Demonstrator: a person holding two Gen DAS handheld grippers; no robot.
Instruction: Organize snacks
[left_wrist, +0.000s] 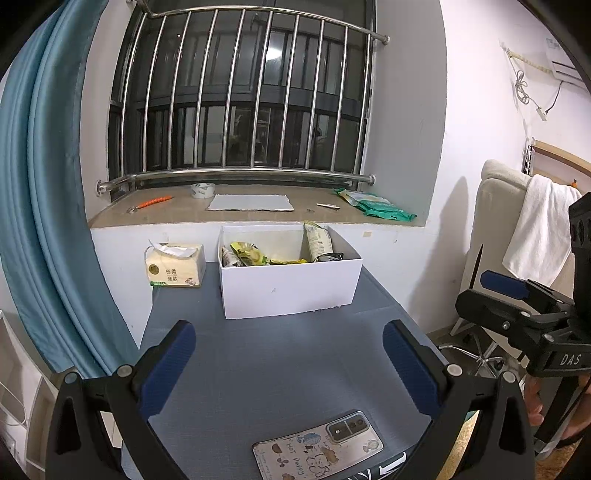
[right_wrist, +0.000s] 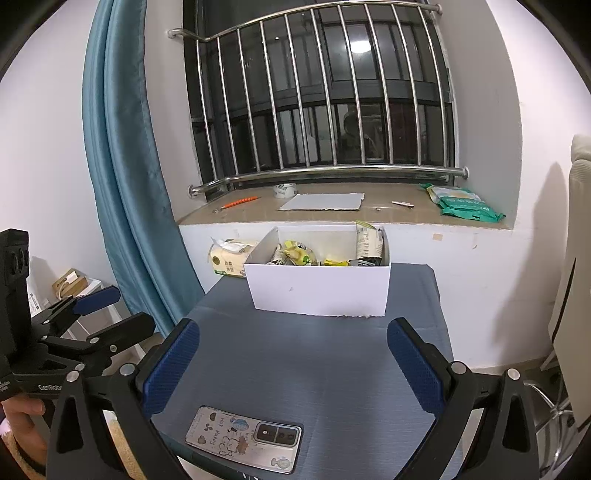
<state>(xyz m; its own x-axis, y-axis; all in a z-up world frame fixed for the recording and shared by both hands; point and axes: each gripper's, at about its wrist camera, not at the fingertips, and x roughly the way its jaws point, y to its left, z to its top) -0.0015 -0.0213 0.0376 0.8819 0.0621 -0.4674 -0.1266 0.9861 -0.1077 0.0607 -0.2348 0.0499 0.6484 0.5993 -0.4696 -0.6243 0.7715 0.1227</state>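
A white cardboard box (left_wrist: 291, 288) stands at the far end of the grey-blue table (left_wrist: 280, 354), and it also shows in the right wrist view (right_wrist: 317, 291). Several snack packets (left_wrist: 255, 254) lie inside it, one tall packet (left_wrist: 317, 240) upright at its right end; they also show in the right wrist view (right_wrist: 299, 254). My left gripper (left_wrist: 288, 354) is open and empty above the near part of the table. My right gripper (right_wrist: 295, 354) is open and empty too, beside the left one.
A phone (left_wrist: 317, 446) in a cartoon case lies face down at the near table edge, also seen in the right wrist view (right_wrist: 243, 439). A tissue pack (left_wrist: 175, 266) sits left of the box. The windowsill (left_wrist: 258, 210) holds tape, a grey sheet and a green bag (left_wrist: 376, 205). A chair with a towel (left_wrist: 539, 229) stands at the right.
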